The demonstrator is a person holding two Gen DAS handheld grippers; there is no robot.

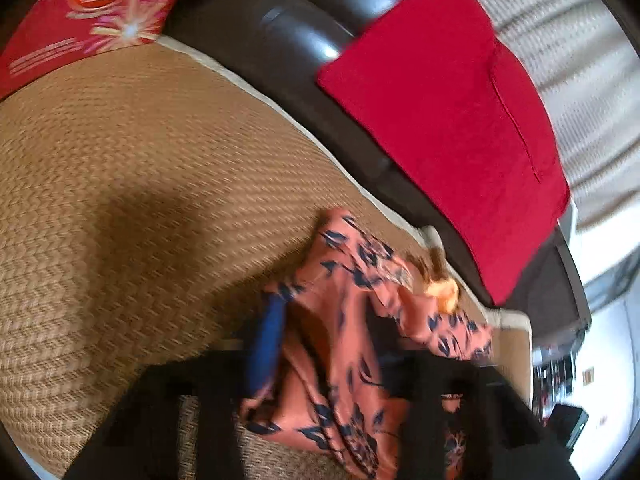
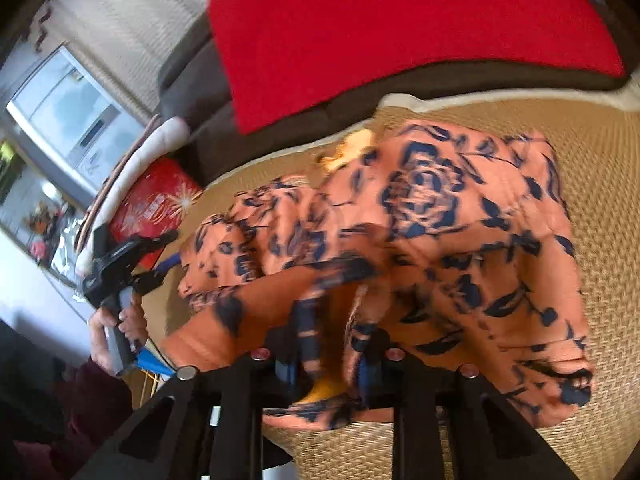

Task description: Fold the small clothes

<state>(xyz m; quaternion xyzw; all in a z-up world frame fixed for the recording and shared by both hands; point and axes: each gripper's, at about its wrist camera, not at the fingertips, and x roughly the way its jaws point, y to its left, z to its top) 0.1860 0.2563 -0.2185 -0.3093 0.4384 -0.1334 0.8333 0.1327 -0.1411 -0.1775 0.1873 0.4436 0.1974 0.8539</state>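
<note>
My left claw [image 1: 320,364] has its jaws drawn narrow around a bunched edge of the orange garment with navy flowers [image 1: 344,320]. One blue pad [image 1: 264,344] presses on the cloth's left side, and the far pad is hidden behind the folds, so I take this as a pinch on the fabric. From here the garment trails away toward two o'clock across the woven straw mat [image 1: 140,200]. A red cushion [image 1: 448,120] lies on the dark sofa [image 1: 288,40] at one o'clock, and a red printed box [image 1: 88,12] sits at eleven o'clock.

My right claw [image 2: 328,364] is nearly closed on a twisted ridge of the same orange garment [image 2: 420,240], with cloth running up between the two blue pads [image 2: 366,372]. The rest of the garment spreads over the mat [image 2: 600,220] from the middle out to three o'clock, rumpled rather than flat. At nine o'clock I see my left hand [image 2: 120,332] gripping the handle of the other claw [image 2: 160,256], whose tip meets the garment's left edge. The red cushion [image 2: 380,32] fills twelve o'clock. Both views are blurred.
</note>
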